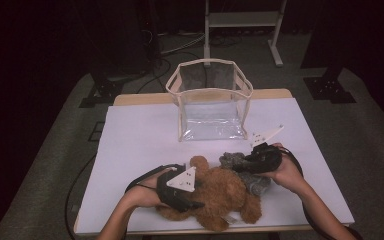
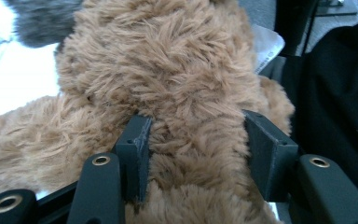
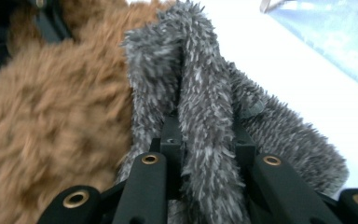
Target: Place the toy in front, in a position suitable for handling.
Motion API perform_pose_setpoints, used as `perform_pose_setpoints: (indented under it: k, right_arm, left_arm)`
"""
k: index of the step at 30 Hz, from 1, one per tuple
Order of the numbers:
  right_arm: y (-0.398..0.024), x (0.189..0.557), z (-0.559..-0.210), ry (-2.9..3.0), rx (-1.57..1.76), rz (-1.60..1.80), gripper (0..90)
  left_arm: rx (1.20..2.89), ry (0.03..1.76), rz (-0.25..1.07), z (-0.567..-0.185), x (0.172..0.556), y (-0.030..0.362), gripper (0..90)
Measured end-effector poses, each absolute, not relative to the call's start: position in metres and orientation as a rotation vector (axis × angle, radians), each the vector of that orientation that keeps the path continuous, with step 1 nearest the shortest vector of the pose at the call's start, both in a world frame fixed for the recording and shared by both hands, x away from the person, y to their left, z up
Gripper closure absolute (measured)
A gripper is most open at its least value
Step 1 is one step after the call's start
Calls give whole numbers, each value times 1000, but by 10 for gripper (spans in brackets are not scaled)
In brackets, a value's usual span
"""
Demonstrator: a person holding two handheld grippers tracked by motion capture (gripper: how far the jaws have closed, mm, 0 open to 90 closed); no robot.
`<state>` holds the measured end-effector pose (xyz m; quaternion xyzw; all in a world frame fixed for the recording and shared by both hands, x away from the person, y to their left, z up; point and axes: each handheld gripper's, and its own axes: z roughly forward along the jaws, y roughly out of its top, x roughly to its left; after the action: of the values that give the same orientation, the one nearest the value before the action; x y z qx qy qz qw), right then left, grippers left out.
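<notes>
The left tool sits at the near left of the white table. Its two black pads are partway shut and press into the fluffy brown teddy bear, with a thick fold of brown fur squeezed between them. In the left tool's own view the fur bulges up between the pads, so the bear is held, not just touched. The bear lies flat near the front edge of the table, stretched from left to right, with its round head pointing toward the far side.

Just to the right of the bear lies the fuzzy grey soft toy, touching the bear's side. The right tool has its pads close together, pinching a long grey strip of that toy. In the right tool's own view the grey strip runs straight away from the tool.

Behind both toys, toward the far side of the table, stands the clear plastic bag with cream trim, upright and open at the top. The right tool looks nearer to it than the left, so the grey toy would likely have to be lifted up and away from the person to go in.
</notes>
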<state>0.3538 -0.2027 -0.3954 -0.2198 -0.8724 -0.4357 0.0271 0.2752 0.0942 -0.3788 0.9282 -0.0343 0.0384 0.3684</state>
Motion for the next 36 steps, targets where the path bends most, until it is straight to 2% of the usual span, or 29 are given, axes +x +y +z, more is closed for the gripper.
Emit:
perform_pose_setpoints:
  k: [5, 10, 14, 18, 24, 29, 34, 36]
  right_arm:
    - [-201, 353, -382, -2686, -666, -1396, 727]
    - [-206, 345, -388, -2676, -647, -1384, 728]
    - [-234, 338, -400, -2694, -749, -1332, 732]
    - [-248, 338, -389, -2689, -788, -1380, 732]
    - [-211, 341, -365, -2722, -624, -1435, 731]
    - [-178, 341, -374, -2779, -532, -1337, 732]
    - [-191, 343, -389, -2730, -587, -1310, 732]
    - [-210, 342, -393, -2734, -632, -1282, 732]
  left_arm:
    - [2396, -131, 90, -378, 269, 94, 469]
    - [2393, -135, 87, -379, 267, 95, 469]
    - [2401, -146, 89, -378, 267, 94, 468]
    - [2409, -160, 87, -378, 267, 92, 466]
    - [2404, -161, 94, -378, 268, 91, 463]
    - [2383, -150, 101, -380, 268, 94, 463]
    - [2375, -142, 119, -380, 269, 93, 460]
    - [2385, -142, 127, -380, 269, 91, 458]
